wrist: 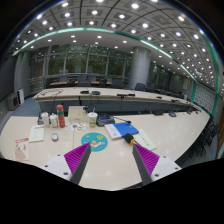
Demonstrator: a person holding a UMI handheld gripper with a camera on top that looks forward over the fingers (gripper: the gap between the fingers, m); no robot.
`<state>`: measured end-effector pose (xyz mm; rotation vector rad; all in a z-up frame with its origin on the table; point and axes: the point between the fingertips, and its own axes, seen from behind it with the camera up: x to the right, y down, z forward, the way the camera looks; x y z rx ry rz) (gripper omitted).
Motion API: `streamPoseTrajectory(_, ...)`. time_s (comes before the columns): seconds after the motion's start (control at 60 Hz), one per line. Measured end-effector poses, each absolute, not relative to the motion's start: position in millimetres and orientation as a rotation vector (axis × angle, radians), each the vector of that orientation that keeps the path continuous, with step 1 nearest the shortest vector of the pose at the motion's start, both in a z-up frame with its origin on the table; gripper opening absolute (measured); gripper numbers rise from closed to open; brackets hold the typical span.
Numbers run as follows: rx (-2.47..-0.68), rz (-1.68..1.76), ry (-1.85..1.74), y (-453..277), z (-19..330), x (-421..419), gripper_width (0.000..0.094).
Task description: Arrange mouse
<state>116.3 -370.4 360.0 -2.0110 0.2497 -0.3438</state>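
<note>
A wide view of a large office looks along a pale table (110, 165), where bottles and cups (55, 118) stand at about ten o'clock from the gripper (112, 159), whose two fingers are spread apart and hold nothing. Just ahead of them at twelve o'clock lies a round teal disc (94, 142), with a blue item (124, 129) at one o'clock. No mouse can be made out, so the arranging seems not yet begun.
</note>
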Motion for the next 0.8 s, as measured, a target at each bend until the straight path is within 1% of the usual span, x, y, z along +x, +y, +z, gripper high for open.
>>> streamPoseTrajectory(0.117,-2.038,-0.352,0.288,-365.1,332.5,119.2,0.0857)
streamPoseTrajectory(0.2,-2.055,-0.375,0.316,-330.8,281.3,122.4,0.0857)
streamPoseTrajectory(0.217,-2.064,-0.379,0.321,-345.7,285.0,121.0,0.0856)
streamPoseTrajectory(0.367,-2.121,-0.389,0.349,-323.6,201.5,103.7,0.0858)
streamPoseTrajectory(0.45,-2.147,-0.332,0.349,-308.7,156.3,73.8,0.0845)
streamPoseTrajectory(0.517,-2.175,-0.273,0.365,-291.0,118.8,43.3,0.0853)
streamPoseTrajectory(0.583,-2.188,-0.215,0.353,-265.4,89.6,8.2,0.0853)
streamPoseTrajectory(0.683,-2.191,-0.151,0.283,-221.3,62.6,-41.2,0.0852)
streamPoseTrajectory(0.8,-2.191,-0.081,0.181,-159.4,42.6,-99.3,0.0855)
